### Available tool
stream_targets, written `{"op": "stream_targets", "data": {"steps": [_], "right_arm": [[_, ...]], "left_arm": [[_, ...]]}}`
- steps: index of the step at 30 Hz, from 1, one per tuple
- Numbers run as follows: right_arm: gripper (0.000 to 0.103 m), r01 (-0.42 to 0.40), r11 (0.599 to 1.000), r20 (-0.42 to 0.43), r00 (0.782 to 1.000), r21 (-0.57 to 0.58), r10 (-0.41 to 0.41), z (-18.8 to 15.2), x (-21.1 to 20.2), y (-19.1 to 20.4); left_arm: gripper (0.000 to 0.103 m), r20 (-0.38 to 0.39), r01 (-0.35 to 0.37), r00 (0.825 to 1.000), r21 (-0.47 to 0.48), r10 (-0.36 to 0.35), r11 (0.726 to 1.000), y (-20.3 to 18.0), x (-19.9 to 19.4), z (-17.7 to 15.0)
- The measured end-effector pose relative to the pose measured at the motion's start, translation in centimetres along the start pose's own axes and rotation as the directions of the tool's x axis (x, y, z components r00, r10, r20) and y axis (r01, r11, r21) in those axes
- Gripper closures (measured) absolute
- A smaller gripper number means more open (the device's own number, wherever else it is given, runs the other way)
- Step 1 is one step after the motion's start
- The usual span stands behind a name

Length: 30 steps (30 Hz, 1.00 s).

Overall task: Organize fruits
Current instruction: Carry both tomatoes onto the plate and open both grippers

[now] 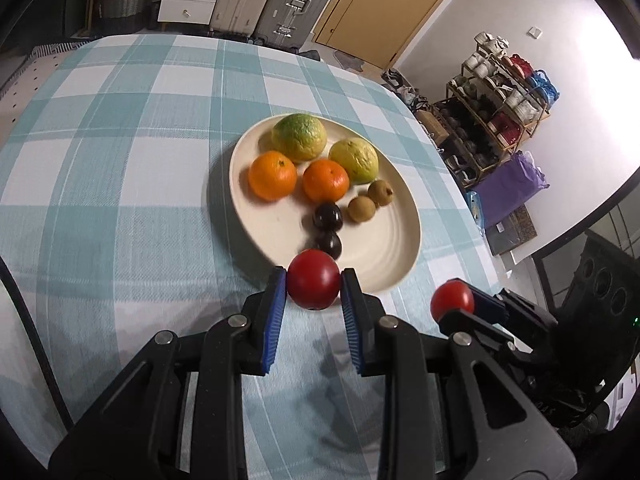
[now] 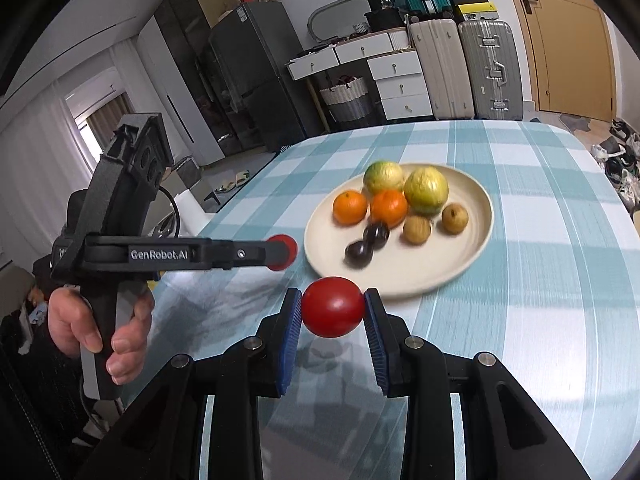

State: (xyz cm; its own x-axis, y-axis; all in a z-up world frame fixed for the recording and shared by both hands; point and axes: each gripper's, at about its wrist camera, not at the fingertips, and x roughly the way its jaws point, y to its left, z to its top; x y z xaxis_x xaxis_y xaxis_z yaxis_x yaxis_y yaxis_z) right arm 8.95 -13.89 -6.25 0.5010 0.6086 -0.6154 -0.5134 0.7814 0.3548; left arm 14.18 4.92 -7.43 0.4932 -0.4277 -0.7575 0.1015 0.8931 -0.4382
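We hold a red tomato (image 1: 313, 285) pinched between our left gripper's (image 1: 313, 288) blue fingers (image 1: 276, 312), just before the near rim of the cream plate (image 1: 384, 256). Our right gripper (image 2: 333, 307) clamps a second tomato (image 2: 333, 306) above the checked desk (image 2: 540, 264). The plate carries two oranges (image 1: 273, 175), two green citrus (image 1: 299, 137), two dark plums (image 1: 327, 216) and two brown fruits (image 1: 361, 209).

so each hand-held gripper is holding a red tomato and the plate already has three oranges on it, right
Not quite: the plate has two oranges, not three, as the left wrist view shows. The rest holds: the left hand-held gripper and the right hand-held gripper each grip a red tomato.
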Motion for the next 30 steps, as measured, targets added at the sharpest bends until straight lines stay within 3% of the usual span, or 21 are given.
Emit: {"op": "stream_targets", "data": {"steps": [12, 30], "right_arm": [[0.071, 0.023, 0.999, -0.022, 1.000, 0.036, -0.022, 3.8, 3.8, -2.9], [0.071, 0.038, 0.996, -0.056, 0.998, 0.075, -0.034, 4.7, 6.7, -4.4]], "left_arm": [[0.079, -0.026, -0.005, 1.000, -0.004, 0.005, 1.000, 0.1, 3.1, 2.8], [0.078, -0.036, 0.015, 0.999, -0.018, -0.016, 1.000, 0.2, 4.8, 3.9]]}}
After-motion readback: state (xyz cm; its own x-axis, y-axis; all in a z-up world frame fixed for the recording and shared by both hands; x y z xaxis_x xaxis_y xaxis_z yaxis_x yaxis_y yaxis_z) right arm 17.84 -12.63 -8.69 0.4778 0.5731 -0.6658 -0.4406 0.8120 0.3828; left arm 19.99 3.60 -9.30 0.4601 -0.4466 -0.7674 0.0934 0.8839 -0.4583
